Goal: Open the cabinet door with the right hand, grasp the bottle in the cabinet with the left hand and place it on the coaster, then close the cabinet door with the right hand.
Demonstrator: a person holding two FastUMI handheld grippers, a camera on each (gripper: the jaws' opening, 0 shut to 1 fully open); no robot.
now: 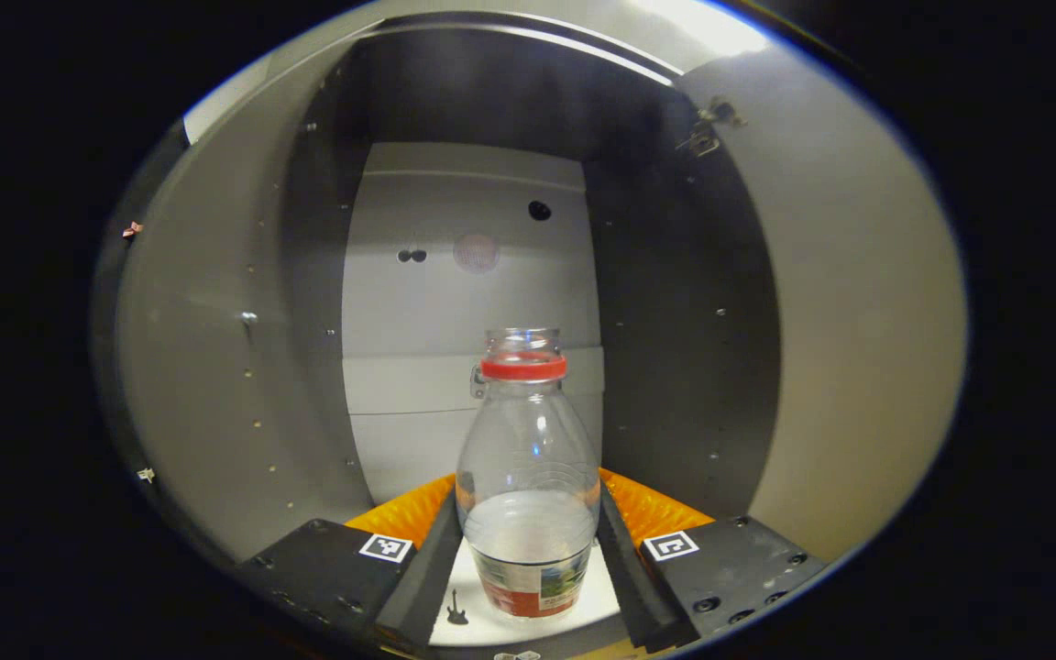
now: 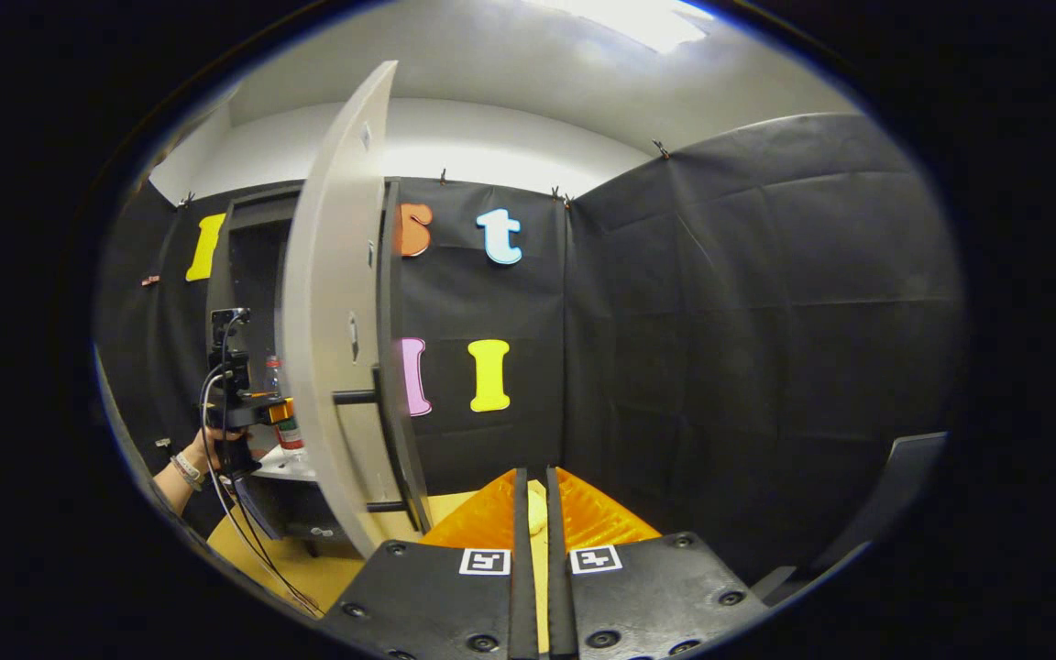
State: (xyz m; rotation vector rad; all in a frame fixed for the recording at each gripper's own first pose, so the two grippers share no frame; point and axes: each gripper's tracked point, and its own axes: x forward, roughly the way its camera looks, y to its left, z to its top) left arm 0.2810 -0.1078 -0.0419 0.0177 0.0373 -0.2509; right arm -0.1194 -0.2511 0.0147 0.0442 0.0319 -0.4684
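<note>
Since the door is wide open, step one is done; inside the cabinet, the left gripper jaws sit around the bottle, grip unclear; right gripper clenched, empty

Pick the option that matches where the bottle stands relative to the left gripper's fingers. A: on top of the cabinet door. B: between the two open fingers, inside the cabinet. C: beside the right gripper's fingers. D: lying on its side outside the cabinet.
B: in the left gripper view the bottle stands upright inside the cabinet, with one of the fingers on each side of it.
</note>
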